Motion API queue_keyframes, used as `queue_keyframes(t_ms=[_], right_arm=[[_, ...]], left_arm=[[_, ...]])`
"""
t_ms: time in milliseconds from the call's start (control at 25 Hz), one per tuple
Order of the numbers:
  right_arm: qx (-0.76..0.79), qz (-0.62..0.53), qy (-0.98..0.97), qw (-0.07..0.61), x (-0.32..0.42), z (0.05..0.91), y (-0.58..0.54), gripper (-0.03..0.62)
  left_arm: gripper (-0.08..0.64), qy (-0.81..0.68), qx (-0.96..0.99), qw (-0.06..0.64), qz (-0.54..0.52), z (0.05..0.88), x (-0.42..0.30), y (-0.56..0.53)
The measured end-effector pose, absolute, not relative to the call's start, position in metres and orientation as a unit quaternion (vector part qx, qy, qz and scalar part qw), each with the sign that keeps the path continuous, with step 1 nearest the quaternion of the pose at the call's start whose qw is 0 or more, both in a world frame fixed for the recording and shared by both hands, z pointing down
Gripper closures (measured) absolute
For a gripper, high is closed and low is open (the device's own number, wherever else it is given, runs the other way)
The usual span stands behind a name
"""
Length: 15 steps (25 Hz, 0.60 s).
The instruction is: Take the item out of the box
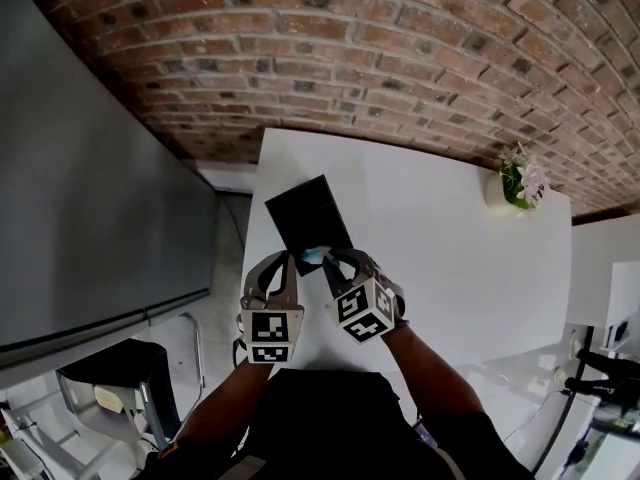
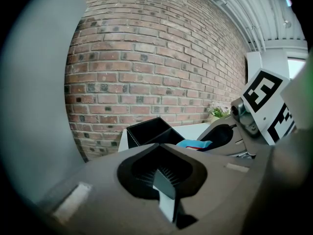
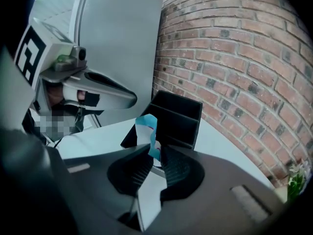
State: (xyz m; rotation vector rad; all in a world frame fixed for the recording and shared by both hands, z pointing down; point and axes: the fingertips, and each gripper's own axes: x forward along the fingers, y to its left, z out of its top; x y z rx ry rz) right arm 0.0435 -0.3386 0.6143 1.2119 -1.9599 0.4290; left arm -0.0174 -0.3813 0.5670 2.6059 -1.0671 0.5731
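Observation:
A black open box lies on the white table, near its left edge. Its inner divider shows in the right gripper view. My right gripper is at the box's near end, shut on a small blue and white packet. The packet stands up from between the ribbed pads, in front of the box. My left gripper sits just left of the right one, by the box's near corner. Its jaws are together with nothing between them. From there the box and the packet are ahead.
A brick wall runs behind the table. A small pot of flowers stands at the table's far right. A large grey panel is to the left, with a chair below it on the floor.

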Motion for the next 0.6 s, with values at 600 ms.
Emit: queue_keyframes(t_ms=[600], right_arm=[[0.55,0.12,-0.756,0.334,0.054,0.557,-0.328,0.574]], left_arm=[[0.555,-0.374,0.901,0.116,0.185,0.54,-0.02,-0.356]])
